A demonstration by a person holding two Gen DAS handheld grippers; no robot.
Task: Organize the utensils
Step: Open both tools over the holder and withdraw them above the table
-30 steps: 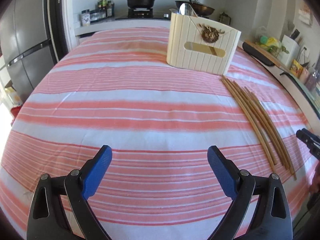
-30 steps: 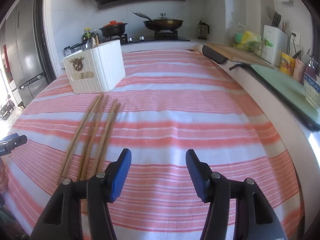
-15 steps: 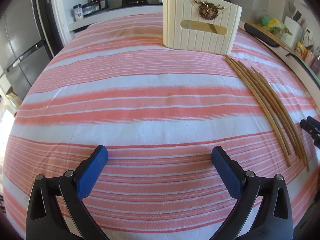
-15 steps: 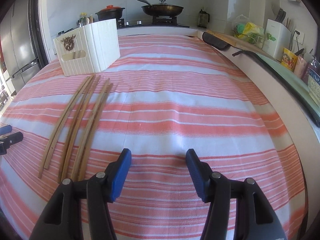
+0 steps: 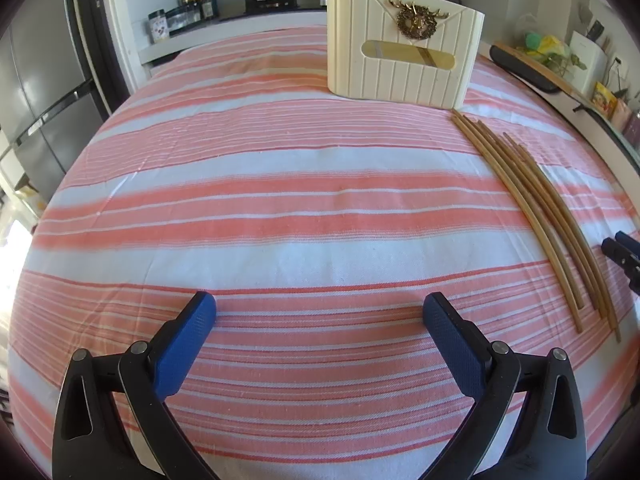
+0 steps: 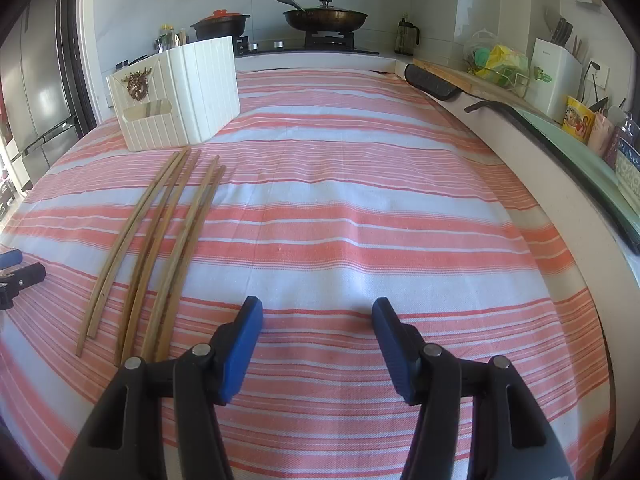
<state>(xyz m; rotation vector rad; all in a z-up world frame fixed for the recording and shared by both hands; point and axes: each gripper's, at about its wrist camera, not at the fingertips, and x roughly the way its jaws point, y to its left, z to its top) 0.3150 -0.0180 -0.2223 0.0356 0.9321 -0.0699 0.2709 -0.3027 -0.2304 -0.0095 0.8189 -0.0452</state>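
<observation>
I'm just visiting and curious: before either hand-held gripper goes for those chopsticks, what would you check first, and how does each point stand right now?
1. Left hand-held gripper empty, jaws wide apart: ok.
2. Right hand-held gripper empty, jaws apart: ok.
3. Chopsticks lie flat on the striped cloth, nothing on top of them: ok.
4. Chopsticks neatly separated for a single pick: not ok, they lie bunched side by side.
5. Cream holder upright just beyond the chopsticks: ok.
6. Free room inside the holder: cannot tell.
</observation>
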